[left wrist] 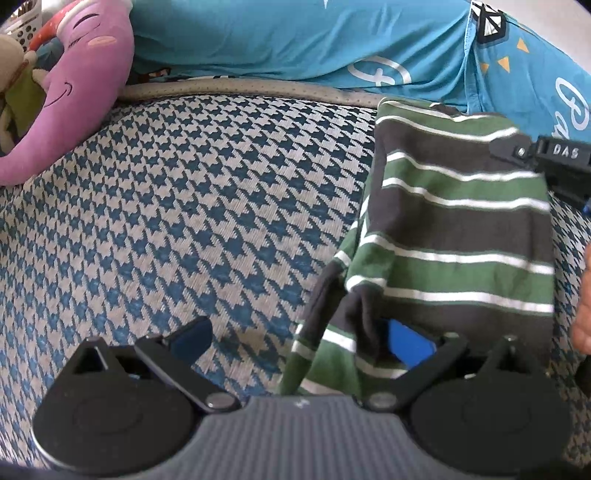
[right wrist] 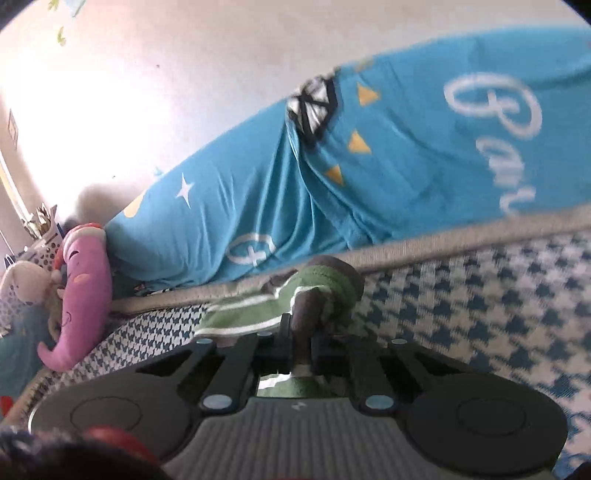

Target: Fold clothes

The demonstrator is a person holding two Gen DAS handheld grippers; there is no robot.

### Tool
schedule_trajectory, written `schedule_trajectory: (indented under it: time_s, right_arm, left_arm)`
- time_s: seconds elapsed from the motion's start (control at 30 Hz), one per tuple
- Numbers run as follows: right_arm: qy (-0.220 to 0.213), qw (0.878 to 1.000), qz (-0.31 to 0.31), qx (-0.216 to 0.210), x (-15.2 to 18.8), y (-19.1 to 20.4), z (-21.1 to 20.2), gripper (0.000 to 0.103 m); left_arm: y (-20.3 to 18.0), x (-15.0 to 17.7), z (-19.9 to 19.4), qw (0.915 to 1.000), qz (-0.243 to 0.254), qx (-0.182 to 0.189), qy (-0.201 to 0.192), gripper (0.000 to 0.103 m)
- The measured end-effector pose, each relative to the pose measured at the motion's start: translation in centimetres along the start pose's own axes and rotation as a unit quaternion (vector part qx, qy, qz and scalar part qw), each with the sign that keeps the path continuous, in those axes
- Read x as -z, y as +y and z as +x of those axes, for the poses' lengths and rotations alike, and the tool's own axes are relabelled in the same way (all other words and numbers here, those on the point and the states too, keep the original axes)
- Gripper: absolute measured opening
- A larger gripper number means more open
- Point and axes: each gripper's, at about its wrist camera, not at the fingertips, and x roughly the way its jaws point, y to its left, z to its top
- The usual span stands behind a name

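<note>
A green, grey and white striped garment (left wrist: 461,221) hangs lifted over the houndstooth surface (left wrist: 184,221) on the right of the left wrist view. My right gripper (left wrist: 517,151) pinches its upper right corner. In the right wrist view that gripper (right wrist: 301,343) is shut on a bunched fold of the garment (right wrist: 258,314). My left gripper (left wrist: 301,341) is wide open low in its view. The garment's lower left corner droops between its fingers, close against the right blue pad (left wrist: 410,347). The left pad (left wrist: 192,336) is bare.
A blue blanket with white lettering (left wrist: 295,37) lies along the back, behind a grey piped edge (left wrist: 221,86). A pink plush toy (left wrist: 74,92) and a white basket (left wrist: 26,26) are at the far left. A hand (left wrist: 583,314) shows at the right edge.
</note>
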Motion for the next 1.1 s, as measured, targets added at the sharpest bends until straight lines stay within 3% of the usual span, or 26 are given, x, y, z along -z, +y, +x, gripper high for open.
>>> schedule_trajectory:
  time_s: [0.13,0.4,0.67,0.9,1.0,1.1]
  right_arm:
    - [-0.026,0.999,-0.007,0.029,-0.5,0.3,-1.6,0.009]
    - [-0.079,0.988,0.018,0.135,-1.8,-3.3,-7.1,0.009]
    - [-0.124,0.954,0.034,0.271,-2.6,-7.3,-13.1,0.011]
    - [-0.092,0.942,0.11,0.302,-2.1,-12.2,-15.5,0.02]
    - [-0.1,0.938,0.108,0.313,-2.1,-12.2,-16.7,0.034]
    - [-0.106,0.941,0.101,0.304,-2.4,-11.6,-18.0,0.035]
  left_arm:
    - [-0.6,0.2,-0.2,0.9999,0.012,0.006,-0.004,0.103]
    - [-2.8,0.6,-1.0,0.9984,0.049,0.021,-0.019,0.103]
    - [-4.4,1.0,-1.7,0.9964,0.063,0.05,-0.026,0.103]
    - [-5.9,1.6,-2.0,0.9947,0.082,0.054,-0.03,0.103]
    - [-6.3,1.8,-2.1,0.9944,0.086,0.054,-0.031,0.103]
    - [-6.5,1.8,-2.2,0.994,0.087,0.057,-0.032,0.103]
